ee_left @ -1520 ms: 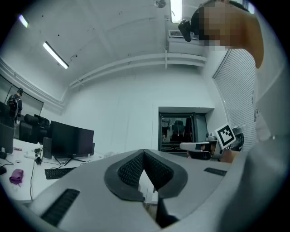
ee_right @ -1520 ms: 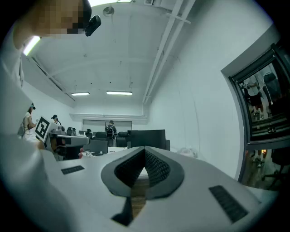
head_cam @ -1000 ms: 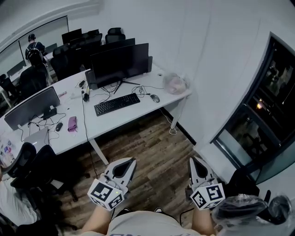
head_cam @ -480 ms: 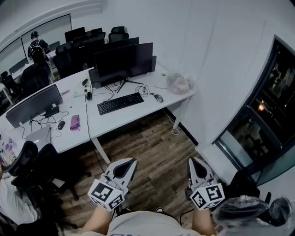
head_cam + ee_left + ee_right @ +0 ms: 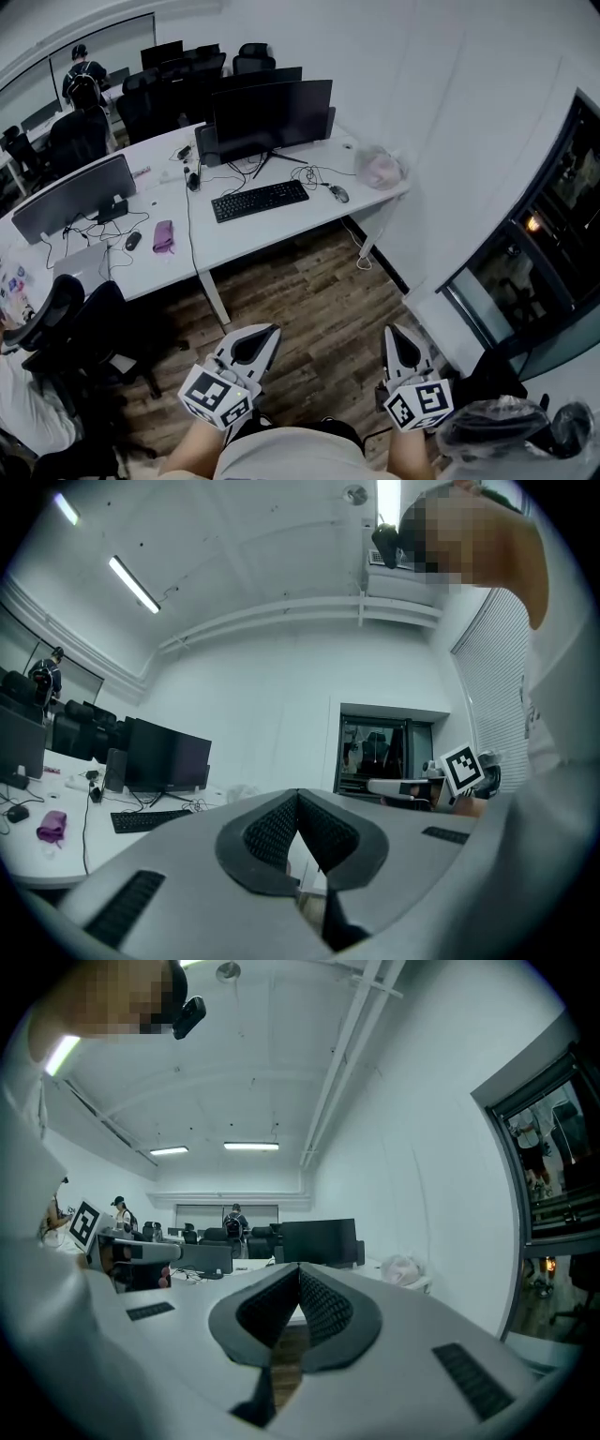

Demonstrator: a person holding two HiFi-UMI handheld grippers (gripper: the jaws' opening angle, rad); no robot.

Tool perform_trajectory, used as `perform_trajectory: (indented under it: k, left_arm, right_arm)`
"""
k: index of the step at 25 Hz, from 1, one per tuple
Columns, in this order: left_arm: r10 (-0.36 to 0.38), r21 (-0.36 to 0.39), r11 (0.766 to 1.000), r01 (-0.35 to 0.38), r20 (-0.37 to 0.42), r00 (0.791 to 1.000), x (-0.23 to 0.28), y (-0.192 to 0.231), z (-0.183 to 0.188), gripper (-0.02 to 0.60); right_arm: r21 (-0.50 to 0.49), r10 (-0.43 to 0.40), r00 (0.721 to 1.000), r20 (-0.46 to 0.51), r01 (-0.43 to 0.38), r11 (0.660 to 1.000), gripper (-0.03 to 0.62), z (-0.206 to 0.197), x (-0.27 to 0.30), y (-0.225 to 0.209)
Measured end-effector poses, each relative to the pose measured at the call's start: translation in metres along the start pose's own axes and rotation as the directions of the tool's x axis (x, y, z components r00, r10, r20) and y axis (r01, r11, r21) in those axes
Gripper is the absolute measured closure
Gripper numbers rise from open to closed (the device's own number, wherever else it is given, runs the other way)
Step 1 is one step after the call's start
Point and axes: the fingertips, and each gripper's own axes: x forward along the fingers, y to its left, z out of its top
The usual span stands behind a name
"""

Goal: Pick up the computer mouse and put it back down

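The dark computer mouse (image 5: 339, 194) lies near the right end of a white desk (image 5: 281, 230), right of a black keyboard (image 5: 260, 201) and in front of a black monitor (image 5: 272, 117). Both grippers are held low over the wooden floor, far short of the desk and pointing towards it. My left gripper (image 5: 270, 328) is shut with nothing between its pads, as the left gripper view (image 5: 298, 795) confirms. My right gripper (image 5: 392, 329) is shut and empty too, its pads meeting in the right gripper view (image 5: 300, 1267).
A crumpled plastic bag (image 5: 382, 169) sits at the desk's right corner. A second mouse (image 5: 133, 241) and a pink pouch (image 5: 164, 236) lie further left. Black office chairs (image 5: 66, 319) stand at the left, a dark glass door (image 5: 534, 234) at the right. A person (image 5: 84, 84) stands far back.
The desk and mouse have slid down and right in the head view as I move towards them. Both grippers keep their place in the view and stay shut.
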Motion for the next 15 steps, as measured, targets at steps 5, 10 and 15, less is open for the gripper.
perform_trajectory:
  k: [5,10,15]
  left_arm:
    - [-0.004,-0.028,1.0,0.003,-0.013,1.0,-0.016,0.017,-0.011,0.577]
    - [-0.007,-0.046,0.999,0.007,-0.006,1.0,-0.017,0.03,-0.013,0.577]
    - [0.005,-0.045,0.999,-0.005,-0.003,1.0,-0.006,0.045,-0.011,0.577]
  right_arm:
    - [0.0,-0.003,0.999,-0.054,0.003,1.0,0.574,-0.022,0.008,0.025]
    - [-0.009,-0.007,0.998,-0.069,0.007,1.0,0.574,-0.022,0.019,0.029]
    - [-0.007,0.002,0.998,-0.066,-0.003,1.0,0.574,-0.022,0.041,0.023]
